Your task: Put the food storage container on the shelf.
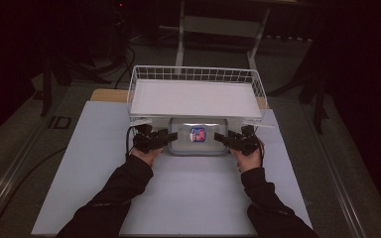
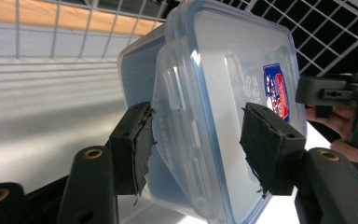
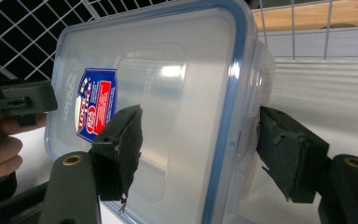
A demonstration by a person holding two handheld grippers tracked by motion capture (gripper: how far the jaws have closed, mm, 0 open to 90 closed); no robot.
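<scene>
A clear plastic container (image 1: 198,136) with a blue-rimmed lid and a red and blue sticker sits just in front of the white wire basket (image 1: 196,74). My left gripper (image 1: 166,136) holds its left end. In the left gripper view the container (image 2: 223,93) fills the gap of that gripper (image 2: 196,116), one pad against the underside and one on the lid. My right gripper (image 1: 221,138) holds the right end. In the right gripper view the container (image 3: 177,93) sits the same way inside the right gripper (image 3: 198,126). Both are shut on it.
The basket carries a flat white board (image 1: 196,96) and stands at the back of a white table sheet (image 1: 188,198). A wooden board (image 1: 104,94) pokes out behind it. Dark floor, cables and a white frame (image 1: 218,25) surround the table.
</scene>
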